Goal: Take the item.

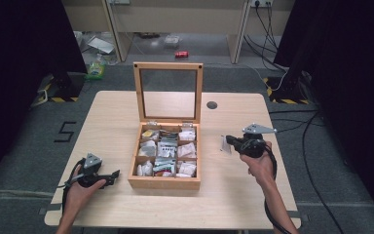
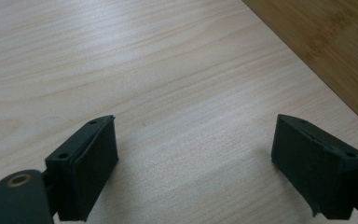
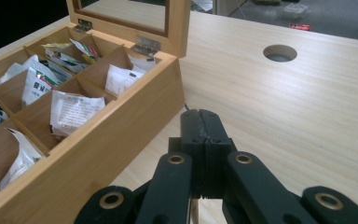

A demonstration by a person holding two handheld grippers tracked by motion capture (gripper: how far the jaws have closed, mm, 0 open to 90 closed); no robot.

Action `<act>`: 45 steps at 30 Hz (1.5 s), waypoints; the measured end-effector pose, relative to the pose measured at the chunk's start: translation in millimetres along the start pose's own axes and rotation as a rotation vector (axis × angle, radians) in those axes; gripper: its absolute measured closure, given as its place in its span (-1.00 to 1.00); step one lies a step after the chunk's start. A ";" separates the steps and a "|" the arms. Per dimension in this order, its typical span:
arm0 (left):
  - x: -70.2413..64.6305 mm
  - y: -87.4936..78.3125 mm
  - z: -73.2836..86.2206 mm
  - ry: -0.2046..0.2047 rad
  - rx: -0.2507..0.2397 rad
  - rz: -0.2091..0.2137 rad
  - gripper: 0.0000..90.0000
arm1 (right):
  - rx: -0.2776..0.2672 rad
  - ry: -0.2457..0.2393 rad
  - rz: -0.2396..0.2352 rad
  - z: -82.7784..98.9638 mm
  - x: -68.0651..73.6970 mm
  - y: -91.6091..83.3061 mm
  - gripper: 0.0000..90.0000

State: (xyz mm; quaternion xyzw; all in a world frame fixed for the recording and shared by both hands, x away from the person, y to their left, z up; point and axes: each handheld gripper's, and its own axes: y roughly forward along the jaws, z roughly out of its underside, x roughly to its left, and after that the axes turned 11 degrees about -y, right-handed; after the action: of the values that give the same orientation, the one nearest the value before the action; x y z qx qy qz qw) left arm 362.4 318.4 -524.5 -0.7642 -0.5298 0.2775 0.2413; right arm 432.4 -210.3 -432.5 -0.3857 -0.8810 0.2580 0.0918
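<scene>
The wooden box [image 1: 164, 181] sits mid-worktop [image 1: 238, 204], long axis front-to-back, lid [image 1: 168, 92] upright. Left hand-held gripper [image 2: 193, 154] gapes empty; right hand-held gripper [image 3: 201, 122] clamps a white packet [image 1: 225, 145].

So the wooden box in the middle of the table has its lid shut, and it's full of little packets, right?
Not quite. The lid is open, standing upright at the back of the wooden box; the high view shows it, and you can see the table through its window. The rest is right: the box sits mid-table and its compartments hold little packets.
</scene>
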 end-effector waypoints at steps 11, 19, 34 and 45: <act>0.0 0.0 0.0 0.000 0.000 0.000 -0.69 | 0.006 0.034 0.019 22.7 -5.0 4.0 1.00; 0.0 0.0 0.0 0.000 0.000 0.000 -0.69 | 0.008 0.054 0.021 32.7 -6.3 5.1 1.00; 0.0 0.0 0.0 0.000 0.000 0.000 -0.69 | 0.028 0.065 0.019 42.1 -3.8 10.3 1.00; 0.0 0.0 0.0 0.000 0.000 0.000 -0.69 | 0.052 0.069 0.045 47.6 -7.0 11.0 0.97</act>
State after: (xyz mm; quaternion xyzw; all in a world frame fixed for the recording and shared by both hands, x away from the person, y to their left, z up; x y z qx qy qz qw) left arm 362.4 318.4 -524.5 -0.7642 -0.5298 0.2776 0.2413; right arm 427.0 -227.4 -478.6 -0.4117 -0.8614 0.2695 0.1263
